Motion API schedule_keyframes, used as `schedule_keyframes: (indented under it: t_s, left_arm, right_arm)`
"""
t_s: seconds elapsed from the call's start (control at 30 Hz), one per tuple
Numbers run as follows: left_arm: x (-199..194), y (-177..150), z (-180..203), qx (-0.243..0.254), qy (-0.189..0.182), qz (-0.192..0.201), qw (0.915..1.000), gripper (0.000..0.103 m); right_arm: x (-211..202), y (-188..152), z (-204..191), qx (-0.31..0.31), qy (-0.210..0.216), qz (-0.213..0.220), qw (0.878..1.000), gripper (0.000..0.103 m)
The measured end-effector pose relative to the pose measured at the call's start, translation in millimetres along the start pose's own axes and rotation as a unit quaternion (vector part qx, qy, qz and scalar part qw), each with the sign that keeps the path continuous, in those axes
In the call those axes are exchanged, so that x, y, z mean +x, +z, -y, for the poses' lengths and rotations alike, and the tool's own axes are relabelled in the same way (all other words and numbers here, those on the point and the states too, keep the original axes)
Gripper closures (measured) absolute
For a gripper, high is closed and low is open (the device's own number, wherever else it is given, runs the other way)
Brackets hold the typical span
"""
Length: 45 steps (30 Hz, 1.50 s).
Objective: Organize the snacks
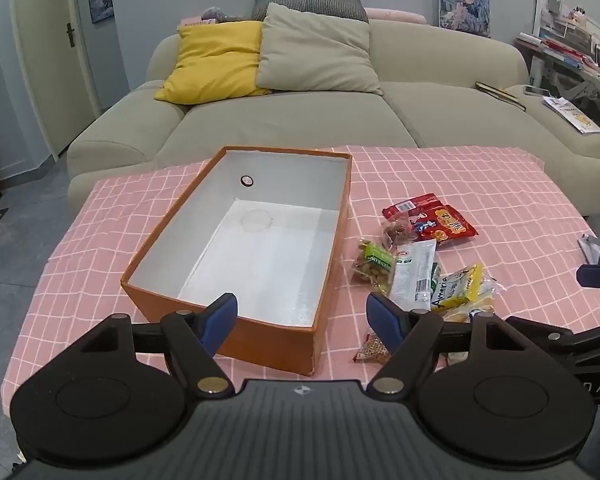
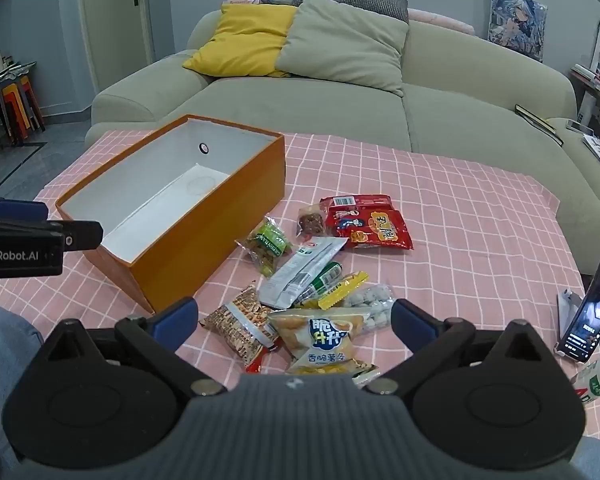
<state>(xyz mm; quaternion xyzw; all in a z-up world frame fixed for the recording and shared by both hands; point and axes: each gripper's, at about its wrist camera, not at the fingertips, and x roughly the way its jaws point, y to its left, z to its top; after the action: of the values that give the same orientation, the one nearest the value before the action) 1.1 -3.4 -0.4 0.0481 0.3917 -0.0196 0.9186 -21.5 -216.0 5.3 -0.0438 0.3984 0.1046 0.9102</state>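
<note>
One open orange cardboard box with a white inside stands on the pink checked cloth of the surface, at about ten o'clock from the snack pile. The packets, counted in the right wrist view: two red foil packets, one small clear bag of dark brown pieces, one green-labelled clear bag, one long white pouch, one green-and-yellow wrapper, one clear bag of pale round balls, one brown printed bag and one yellow bag of puffs. That gives nine packets, though overlaps may hide more. One upright phone stands at three o'clock.
</note>
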Motion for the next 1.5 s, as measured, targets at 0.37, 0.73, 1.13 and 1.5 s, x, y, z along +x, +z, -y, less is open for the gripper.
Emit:
schedule_keyframes:
  t_s: [0.37, 0.73, 1.13, 1.5]
  left_arm:
    - [-2, 1, -2, -0.012, -0.013, 0.020, 0.9997, 0.021]
    - [-4, 0, 1, -0.008, -0.006, 0.027, 0.9996, 0.025]
    - [-6, 1, -2, -0.013, -0.022, 0.043, 0.9987, 0.025]
    - [-8, 1, -2, -0.009, -0.032, 0.049, 0.9983, 0.025]
  right_arm:
    - [-2, 2, 0, 0.000, 0.000, -0.002, 1.000, 0.004]
    - [6, -3, 0, 0.000, 0.001, -0.003, 1.000, 0.004]
    - [4, 0, -2, -0.001, 0.003, -0.008, 1.000, 0.004]
    - [6, 0, -3, 0.000, 0.002, -0.011, 1.000, 0.004]
